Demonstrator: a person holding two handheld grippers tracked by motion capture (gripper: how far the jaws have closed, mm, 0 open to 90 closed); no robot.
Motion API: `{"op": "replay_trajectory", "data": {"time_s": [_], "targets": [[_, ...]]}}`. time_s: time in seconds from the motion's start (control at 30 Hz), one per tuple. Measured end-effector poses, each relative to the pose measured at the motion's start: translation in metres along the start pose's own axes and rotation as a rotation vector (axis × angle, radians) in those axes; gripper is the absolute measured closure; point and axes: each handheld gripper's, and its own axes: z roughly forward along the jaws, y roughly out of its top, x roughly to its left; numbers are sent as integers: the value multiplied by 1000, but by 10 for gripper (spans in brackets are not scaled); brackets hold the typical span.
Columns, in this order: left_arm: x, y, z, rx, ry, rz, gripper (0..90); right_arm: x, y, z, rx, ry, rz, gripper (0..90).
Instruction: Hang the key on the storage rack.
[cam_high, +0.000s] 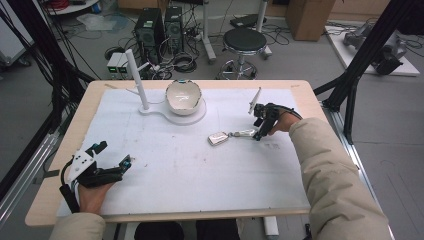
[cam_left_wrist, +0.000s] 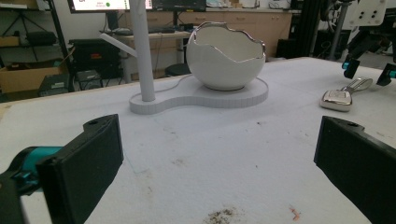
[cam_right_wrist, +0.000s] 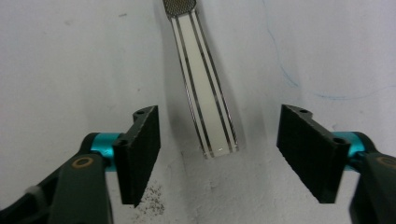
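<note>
Right of centre in the high view, the right claw (cam_high: 259, 131) hangs spread around the handle end of a silver spoon (cam_high: 227, 136) lying flat on the white counter (cam_high: 200, 175), pads not touching, while the left claw (cam_high: 114, 155) rests spread at lower left

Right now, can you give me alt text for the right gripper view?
The right gripper points down at the white table cover, its two black jaws open on either side of the end of a spoon handle, white with thin dark stripes, touching neither pad. The handle runs up toward the top edge.
</note>
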Motion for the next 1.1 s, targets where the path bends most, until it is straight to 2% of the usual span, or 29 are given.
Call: {"op": "replay_trajectory", "data": {"time_s": [0.07, 0.13, 0.17, 0.37, 0.4, 0.43, 0.47, 0.5, 0.6, 0.73, 1.0, 1.03, 1.1], "targets": [[0, 0, 0, 0, -1, 1, 17, -1, 0, 0, 14, 3, -8, 403], [0, 0, 0, 2, -1, 4, 17, -2, 0, 0, 17, 3, -13, 423], [0, 0, 0, -1, -1, 2, 17, -3, 0, 0, 23, -4, -18, 475], [0, 0, 0, 2, -2, 4, 18, -3, 0, 1, 41, -9, -36, 580], [0, 0, 0, -1, -2, 3, 18, -3, 1, 1, 50, -11, -47, 658], [0, 0, 0, 1, -3, 5, 17, -2, 1, 0, 52, -13, -56, 698], [0, 0, 0, 1, -2, 4, 17, -2, 1, 0, 52, -13, -56, 698], [0, 0, 0, -1, -2, 1, 18, -1, 3, 0, 53, -14, -79, 721], [0, 0, 0, -1, -2, 1, 17, 1, 4, 1, 65, -25, -107, 731], [0, 0, 0, -1, -1, 1, 18, 3, 6, 0, 54, -28, -117, 735], [0, 0, 0, 1, -1, 1, 18, 5, 7, -4, 23, -27, -84, 739], [0, 0, 0, 0, 0, 0, 17, 5, 7, -5, 7, -23, -88, 739], [0, 0, 0, 0, 0, -2, 18, 8, 7, -10, -33, -11, -60, 740]]}}
